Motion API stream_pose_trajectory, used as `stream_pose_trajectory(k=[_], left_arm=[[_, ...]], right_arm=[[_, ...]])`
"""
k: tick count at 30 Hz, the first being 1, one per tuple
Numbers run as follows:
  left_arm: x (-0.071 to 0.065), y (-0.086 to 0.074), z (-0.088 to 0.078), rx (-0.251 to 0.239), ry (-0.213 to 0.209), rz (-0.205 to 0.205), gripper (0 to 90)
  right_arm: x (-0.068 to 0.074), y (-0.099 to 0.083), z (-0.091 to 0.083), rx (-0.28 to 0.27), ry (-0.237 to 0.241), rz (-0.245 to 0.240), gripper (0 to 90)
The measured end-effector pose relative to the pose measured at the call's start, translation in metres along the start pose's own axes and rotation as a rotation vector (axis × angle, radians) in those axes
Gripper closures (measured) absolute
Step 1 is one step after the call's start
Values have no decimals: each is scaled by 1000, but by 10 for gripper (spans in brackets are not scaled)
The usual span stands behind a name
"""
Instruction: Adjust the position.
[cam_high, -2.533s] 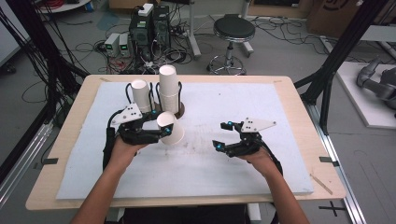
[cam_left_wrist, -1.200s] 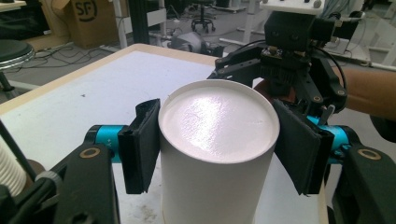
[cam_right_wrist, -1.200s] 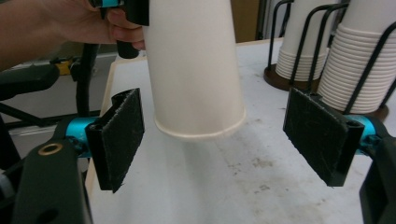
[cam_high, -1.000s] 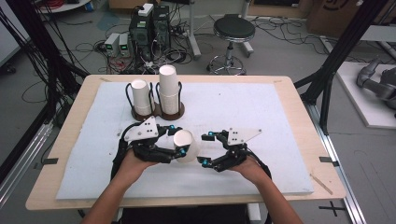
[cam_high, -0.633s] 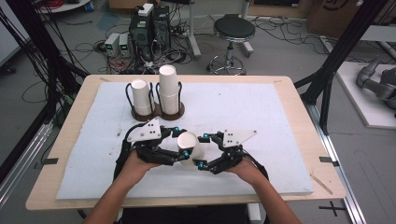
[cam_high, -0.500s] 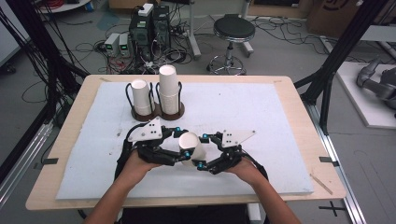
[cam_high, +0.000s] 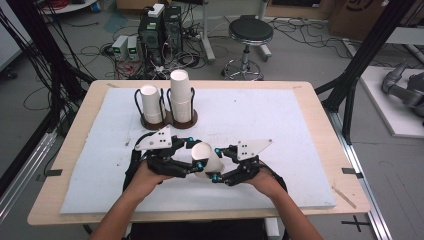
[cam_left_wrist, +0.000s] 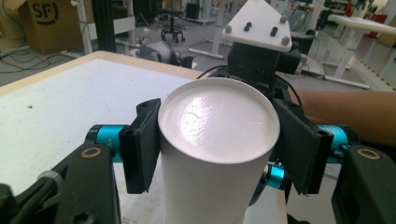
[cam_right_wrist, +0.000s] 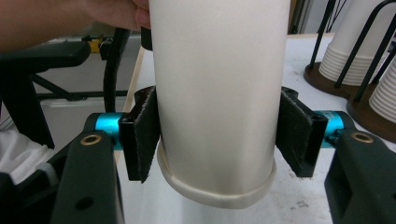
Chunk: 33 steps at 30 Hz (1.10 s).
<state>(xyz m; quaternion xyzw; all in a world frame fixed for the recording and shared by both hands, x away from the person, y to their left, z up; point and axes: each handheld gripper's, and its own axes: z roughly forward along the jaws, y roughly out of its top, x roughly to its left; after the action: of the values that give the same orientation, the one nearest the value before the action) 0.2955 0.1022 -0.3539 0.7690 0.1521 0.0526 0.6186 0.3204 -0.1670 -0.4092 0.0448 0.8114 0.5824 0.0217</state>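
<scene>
A white paper cup is held in the air, low over the near middle of the foam-covered table, lying roughly sideways between both tools. It is pinched by the left gripper, whose jaws are pressed onto the cup's wall; in the left gripper view the closed bottom of the cup is turned toward the camera. The right gripper has been brought around the other end, near the rolled rim, and its jaws have just been closing, with the cup between them; in the right gripper view the pads look to be at the wall, though a firm squeeze cannot be confirmed. So the hand-over is judged to be midway: the cup is lifted and presented, the second grip is being made, and the release by the left is still to be done. Farther back, two stacks of cups are seen standing in a wire holder.
</scene>
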Motion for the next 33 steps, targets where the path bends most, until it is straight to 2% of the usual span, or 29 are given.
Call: stream_pose_trajectory(k=[2, 3, 4, 5, 8, 11, 12, 13, 15, 18, 20, 21, 22, 23, 25, 27, 28, 30, 33], left_arm=[[-1, 3, 1, 39, 18, 24, 332], [-1, 5, 2, 63, 32, 46, 270], [-1, 8, 2, 77, 23, 50, 223], [-1, 10, 3, 79, 8, 56, 218], [-1, 15, 9, 112, -12, 81, 224], [1, 14, 13, 140, -38, 87, 285], [2, 14, 15, 143, -42, 86, 331], [3, 13, 15, 145, -56, 84, 331], [4, 11, 16, 136, -79, 76, 362], [5, 10, 15, 116, -92, 68, 365], [7, 9, 13, 83, -89, 57, 365], [7, 9, 11, 49, -91, 42, 365], [7, 9, 9, 25, -92, 35, 365], [7, 9, 8, 2, -92, 34, 365], [6, 9, 6, -37, -94, 28, 365], [6, 9, 5, -53, -93, 30, 365], [6, 9, 4, -58, -93, 32, 365], [6, 8, 4, -59, -93, 31, 365], [7, 4, 3, -39, -94, 27, 366]], right_arm=[[0, 0, 0, 15, 5, -8, 396], [0, 0, 0, 14, 9, -9, 397], [0, 0, -1, 15, 7, -8, 398], [-1, 0, -2, 23, -3, -14, 398], [-1, 0, -2, 37, 5, -18, 398], [0, 0, 0, 47, 17, -22, 397], [1, 0, 0, 44, 31, -21, 397], [1, 0, 0, 44, 31, -21, 397], [0, 0, -1, 45, 18, -25, 400], [0, -1, -2, 46, 41, -11, 362], [1, 0, -1, 24, 35, 10, 293], [1, 1, -1, 7, 26, 15, 255], [2, 1, -1, -16, -3, 22, 174], [2, 1, -1, -28, -18, 30, 171], [2, 1, -1, -48, -19, 43, 171], [2, 1, -1, -56, -16, 43, 171], [2, 1, -1, -58, -12, 43, 177], [1, 2, -2, -63, 10, 36, 262], [0, 2, -4, -44, 23, 9, 320]])
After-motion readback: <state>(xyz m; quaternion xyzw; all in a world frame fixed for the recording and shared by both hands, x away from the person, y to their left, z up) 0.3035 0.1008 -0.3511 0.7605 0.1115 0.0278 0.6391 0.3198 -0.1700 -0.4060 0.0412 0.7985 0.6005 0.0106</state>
